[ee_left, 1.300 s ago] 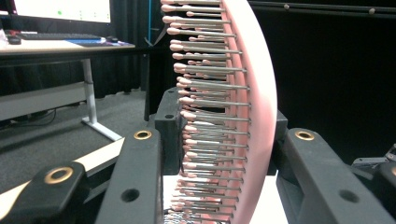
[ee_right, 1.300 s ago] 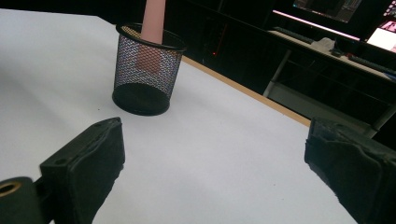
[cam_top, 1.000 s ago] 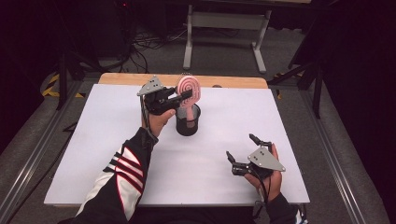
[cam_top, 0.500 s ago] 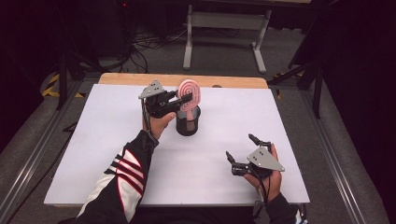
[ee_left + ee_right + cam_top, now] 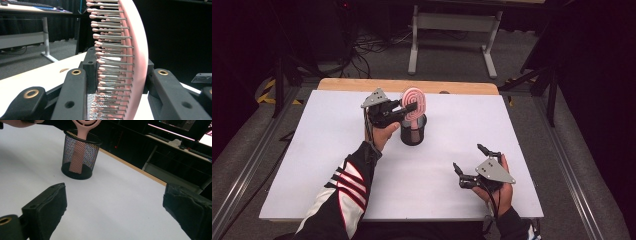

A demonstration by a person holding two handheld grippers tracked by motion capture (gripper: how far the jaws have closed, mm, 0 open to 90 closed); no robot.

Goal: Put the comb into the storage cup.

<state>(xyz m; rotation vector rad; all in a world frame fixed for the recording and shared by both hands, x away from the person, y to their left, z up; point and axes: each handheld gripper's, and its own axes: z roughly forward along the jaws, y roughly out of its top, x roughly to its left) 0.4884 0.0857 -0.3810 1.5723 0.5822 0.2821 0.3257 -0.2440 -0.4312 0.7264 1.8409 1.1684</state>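
Shifted slightly toward the table's far edge since a second ago: pink hairbrush (image 5: 414, 102), head upright, handle down inside black mesh cup (image 5: 413, 132); bristles seen edge-on in left gripper view, pink pad (image 5: 136, 50) curving behind them; left gripper (image 5: 404, 109) clamped on the brush head, jaws pressed to either side; cup standing on white table (image 5: 312, 150), mid-far area; right gripper (image 5: 470, 159) well apart near the front right, jaws spread wide, nothing between them, hand (image 5: 499, 187) resting low.

Loads of open bench, one thing in the way

Only the mesh cup (image 5: 413, 131) with the pink brush (image 5: 413, 103) stands mid-bench; everywhere around it is bare white bench (image 5: 312, 150).
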